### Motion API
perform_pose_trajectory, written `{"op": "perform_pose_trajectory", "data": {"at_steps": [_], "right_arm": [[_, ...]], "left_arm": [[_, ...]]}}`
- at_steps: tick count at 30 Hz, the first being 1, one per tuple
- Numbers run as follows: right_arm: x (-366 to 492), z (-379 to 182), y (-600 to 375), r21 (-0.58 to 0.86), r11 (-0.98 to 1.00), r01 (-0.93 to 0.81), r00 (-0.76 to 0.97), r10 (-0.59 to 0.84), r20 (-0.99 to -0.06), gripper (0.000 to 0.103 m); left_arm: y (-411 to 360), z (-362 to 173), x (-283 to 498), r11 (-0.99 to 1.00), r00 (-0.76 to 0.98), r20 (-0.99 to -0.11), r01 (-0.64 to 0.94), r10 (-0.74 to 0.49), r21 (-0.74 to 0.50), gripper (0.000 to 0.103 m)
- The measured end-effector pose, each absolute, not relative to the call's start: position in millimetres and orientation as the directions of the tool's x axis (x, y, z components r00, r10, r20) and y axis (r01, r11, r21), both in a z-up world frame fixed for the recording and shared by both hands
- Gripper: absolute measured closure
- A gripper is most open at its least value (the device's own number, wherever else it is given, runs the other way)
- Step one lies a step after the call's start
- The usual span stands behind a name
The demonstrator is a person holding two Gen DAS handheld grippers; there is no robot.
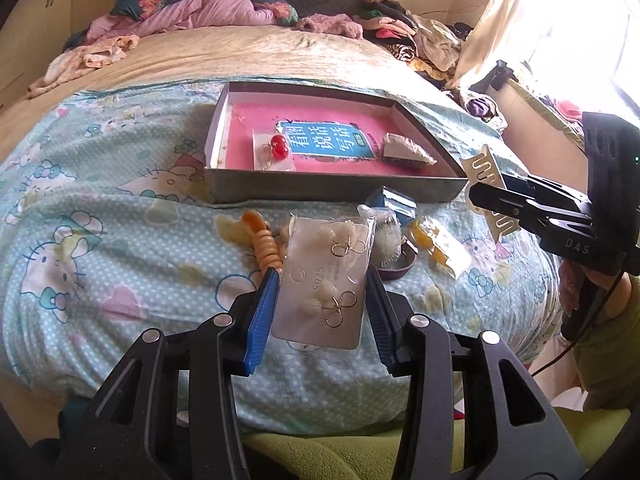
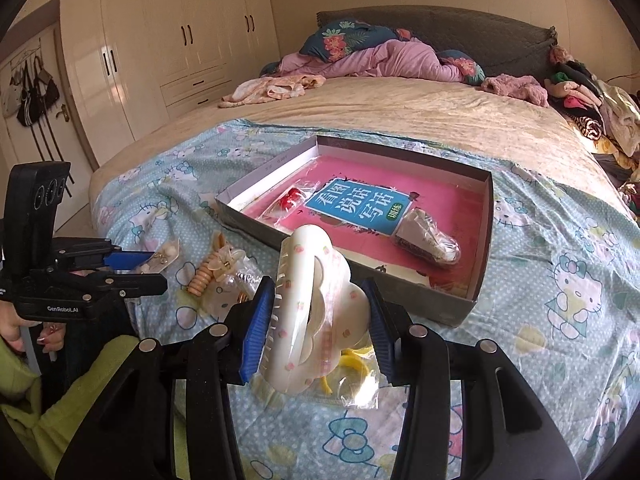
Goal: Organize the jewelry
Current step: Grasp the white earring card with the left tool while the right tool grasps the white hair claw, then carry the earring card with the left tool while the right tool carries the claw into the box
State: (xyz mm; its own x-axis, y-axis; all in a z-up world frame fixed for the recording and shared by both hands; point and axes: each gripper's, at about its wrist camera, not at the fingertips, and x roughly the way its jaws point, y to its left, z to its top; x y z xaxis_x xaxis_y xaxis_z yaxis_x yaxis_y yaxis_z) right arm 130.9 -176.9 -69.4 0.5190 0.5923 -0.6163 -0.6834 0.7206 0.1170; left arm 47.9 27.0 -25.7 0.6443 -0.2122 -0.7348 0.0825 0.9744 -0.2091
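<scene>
My left gripper (image 1: 320,312) is shut on a clear packet of pearl earrings on a grey card (image 1: 324,280), just above the bedspread. My right gripper (image 2: 316,328) is shut on a large cream hair claw clip (image 2: 312,312) with small pink dots; it shows as a cream toothed piece (image 1: 480,172) in the left wrist view. The open grey box (image 1: 218,132) with a pink book inside holds a red cherry earring packet (image 1: 276,152) and a wrapped dark item (image 1: 404,152). Both grippers are in front of the box.
Loose items lie on the Hello Kitty bedspread before the box: an orange spiral hair tie (image 1: 266,244), a yellow packet (image 1: 440,246), a dark ring-shaped item (image 1: 400,264). Heaped clothes (image 2: 592,108) lie at the bed's far right. A wardrobe (image 2: 160,52) stands left.
</scene>
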Motion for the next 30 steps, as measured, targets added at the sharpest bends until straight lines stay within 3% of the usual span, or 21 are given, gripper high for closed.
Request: {"op": "perform_pose_trajectory", "data": {"at_steps": [30], "right_arm": [[176.5, -48.4, -198.2, 0.131, 0.797, -0.590, 0.628, 0.555, -0.546, 0.060]], "left_arm": [[25.0, 3.4, 125.8, 0.978, 0.701, -0.688, 0.073, -0.188, -0.194, 0.068]]}}
